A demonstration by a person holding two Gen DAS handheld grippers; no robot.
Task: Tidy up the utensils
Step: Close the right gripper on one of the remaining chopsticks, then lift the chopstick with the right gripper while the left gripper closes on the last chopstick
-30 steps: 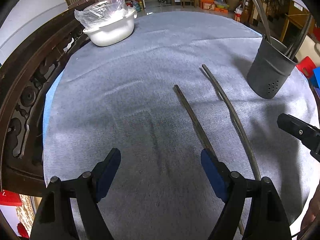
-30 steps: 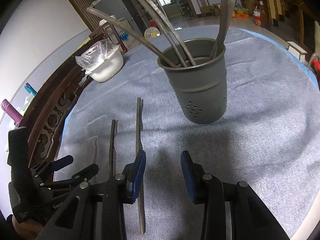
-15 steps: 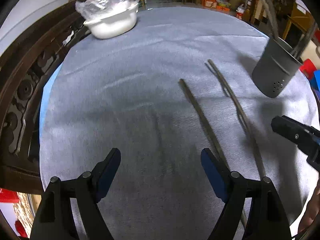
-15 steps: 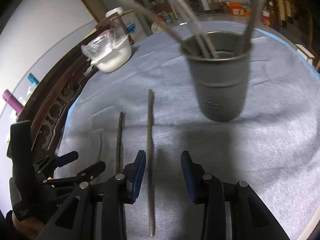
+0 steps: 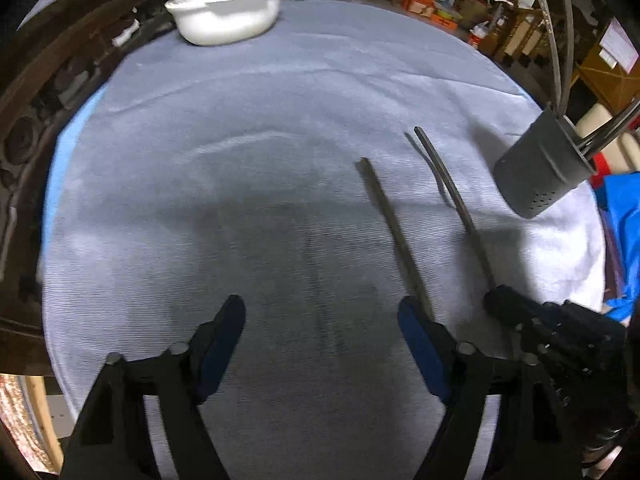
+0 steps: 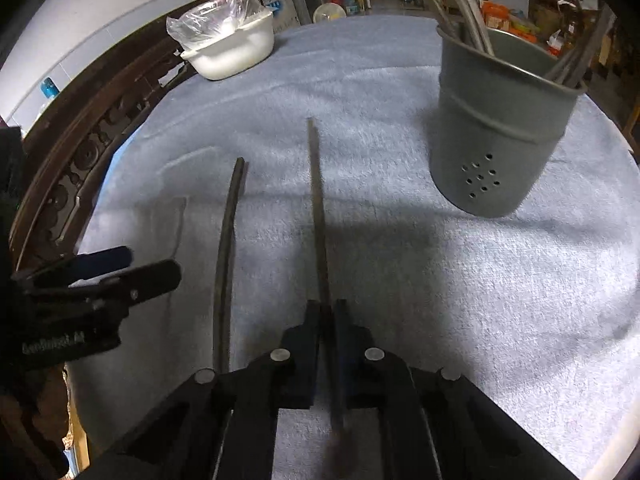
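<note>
Two dark chopsticks lie on the grey cloth. My right gripper [image 6: 327, 308] is shut on the right chopstick [image 6: 318, 200] near its near end; it also shows in the left wrist view [image 5: 452, 188], with the right gripper [image 5: 496, 304] over its near end. The left chopstick [image 6: 226, 236] lies free beside it, and its near end runs next to my left gripper's right finger [image 5: 418, 336]. My left gripper [image 5: 320, 332] is open and empty. A grey utensil holder [image 6: 496, 128] with several chopsticks stands at the right [image 5: 540, 172].
A white bowl [image 6: 232, 48] covered with clear plastic sits at the far left of the round table [image 5: 224, 20]. A dark carved wooden chair back [image 6: 84, 152] runs along the table's left edge. My left gripper [image 6: 100, 276] shows at the left of the right wrist view.
My right gripper moved left over the right chopstick and shut on it. My left gripper rose and drew back slightly, still open.
</note>
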